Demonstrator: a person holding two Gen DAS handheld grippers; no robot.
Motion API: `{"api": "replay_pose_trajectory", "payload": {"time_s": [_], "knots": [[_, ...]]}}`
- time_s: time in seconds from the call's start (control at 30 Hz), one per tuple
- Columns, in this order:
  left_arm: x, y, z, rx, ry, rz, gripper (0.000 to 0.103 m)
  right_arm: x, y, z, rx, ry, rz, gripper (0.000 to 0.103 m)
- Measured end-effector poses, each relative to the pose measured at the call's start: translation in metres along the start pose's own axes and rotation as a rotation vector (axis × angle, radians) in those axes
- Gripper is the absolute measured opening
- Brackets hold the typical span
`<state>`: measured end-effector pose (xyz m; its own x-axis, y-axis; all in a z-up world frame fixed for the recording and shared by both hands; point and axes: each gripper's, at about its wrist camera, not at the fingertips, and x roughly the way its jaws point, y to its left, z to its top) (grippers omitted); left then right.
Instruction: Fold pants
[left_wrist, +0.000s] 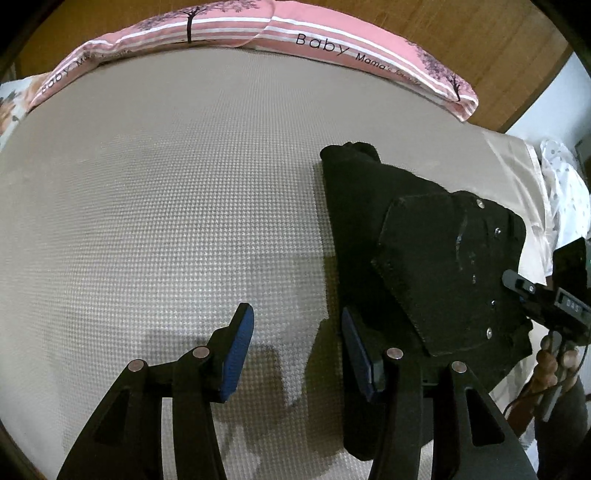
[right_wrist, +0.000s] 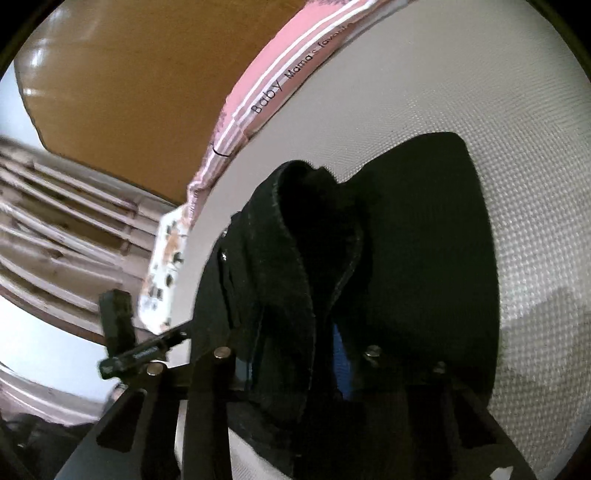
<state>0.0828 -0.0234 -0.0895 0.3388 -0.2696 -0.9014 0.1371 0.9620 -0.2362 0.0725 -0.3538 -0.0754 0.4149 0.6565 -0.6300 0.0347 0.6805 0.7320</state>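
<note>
Black pants (left_wrist: 424, 251) lie folded on the beige textured mattress (left_wrist: 166, 203), at the right of the left wrist view, back pocket and rivets up. My left gripper (left_wrist: 295, 350) is open and empty just left of the pants' near edge, its right finger beside the fabric. My right gripper (right_wrist: 295, 354) is shut on a bunched fold of the pants (right_wrist: 314, 258), which drapes over its fingers; a blue pad (right_wrist: 340, 354) shows through. The right gripper also shows at the right edge of the left wrist view (left_wrist: 546, 295), at the pants' waist.
A pink striped pillow (left_wrist: 258, 33) printed "Baby" lies along the head of the bed against a wooden headboard (left_wrist: 480, 44). A white patterned cloth (left_wrist: 565, 184) lies at the bed's right edge. A slatted wooden rack (right_wrist: 55, 229) stands beyond the bed.
</note>
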Motion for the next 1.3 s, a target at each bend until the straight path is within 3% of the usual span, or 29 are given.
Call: {"api": "replay_pose_trajectory", "payload": {"time_s": [0.17, 0.4, 0.57, 0.7, 0.73, 0.9, 1.1, 1.2, 1.3], "knots": [[-0.001, -0.001, 0.004, -0.01, -0.001, -0.002, 0.051, -0.005, 0.023, 0.002, 0.037, -0.076, -0.07, 0.013], [-0.015, -0.013, 0.014, 0.019, -0.046, -0.05, 0.051, -0.056, 0.066, 0.01, -0.039, -0.197, -0.126, 0.01], [-0.021, -0.036, 0.021, 0.072, -0.07, -0.104, 0.051, -0.077, 0.04, 0.009, 0.019, -0.243, -0.198, 0.01], [-0.02, -0.056, 0.027, 0.122, -0.07, -0.123, 0.051, -0.061, -0.005, -0.002, 0.105, -0.172, -0.3, 0.011], [-0.02, -0.061, 0.026, 0.137, -0.07, -0.128, 0.051, -0.06, -0.012, -0.004, 0.119, -0.177, -0.302, 0.012], [-0.008, -0.087, 0.031, 0.221, -0.049, -0.135, 0.051, -0.071, -0.016, -0.01, 0.169, -0.186, -0.323, 0.039], [-0.001, -0.099, 0.012, 0.295, -0.005, -0.171, 0.053, -0.095, -0.008, -0.046, 0.177, -0.203, -0.298, 0.041], [0.003, -0.105, 0.001, 0.343, 0.021, -0.177, 0.054, -0.097, -0.001, -0.057, 0.169, -0.225, -0.313, 0.026], [0.007, -0.11, -0.004, 0.387, 0.016, -0.15, 0.055, -0.098, 0.006, -0.058, 0.133, -0.244, -0.34, 0.021]]}}
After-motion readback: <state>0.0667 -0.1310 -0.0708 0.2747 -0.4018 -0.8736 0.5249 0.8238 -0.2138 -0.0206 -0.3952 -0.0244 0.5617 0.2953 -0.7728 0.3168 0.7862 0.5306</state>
